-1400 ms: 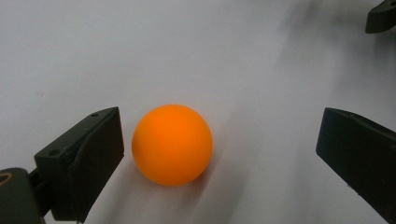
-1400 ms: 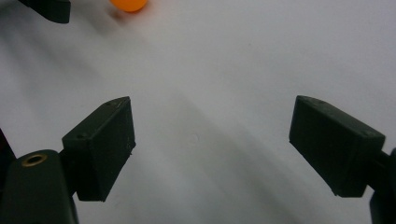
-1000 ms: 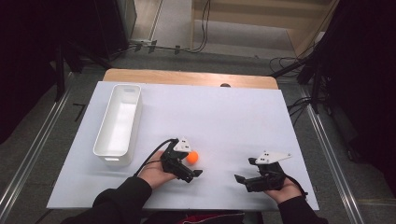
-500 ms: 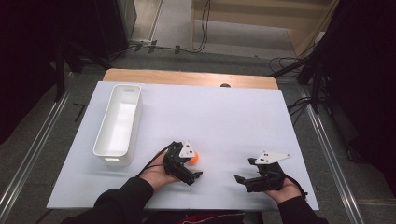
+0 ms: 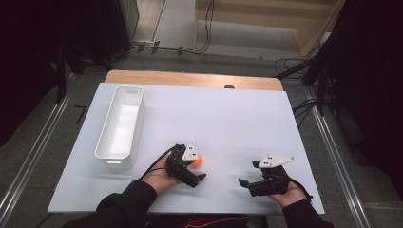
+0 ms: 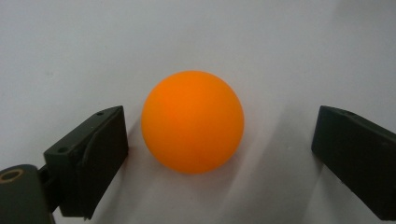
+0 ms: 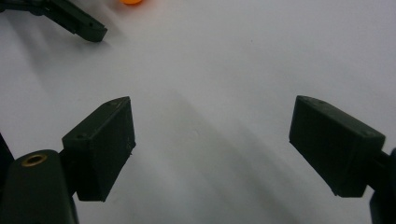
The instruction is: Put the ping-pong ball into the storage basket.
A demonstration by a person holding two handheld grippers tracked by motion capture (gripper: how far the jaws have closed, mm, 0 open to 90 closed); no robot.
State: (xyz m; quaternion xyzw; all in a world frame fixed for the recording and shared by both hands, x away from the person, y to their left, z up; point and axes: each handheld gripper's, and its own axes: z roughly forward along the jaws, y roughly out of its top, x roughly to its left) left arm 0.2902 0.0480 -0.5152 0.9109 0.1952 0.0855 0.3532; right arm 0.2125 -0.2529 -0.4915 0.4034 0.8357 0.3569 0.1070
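No writing, label, brand, number or sign can be read anywhere in these pictures.

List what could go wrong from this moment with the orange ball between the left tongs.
The left tongs have just been closing, yet neither jaw touches the orange ball, which lies nearer one jaw. That jaw may arrive first and nudge the ball away across the smooth white table. A round ball pinched off-centre might also squirt out.
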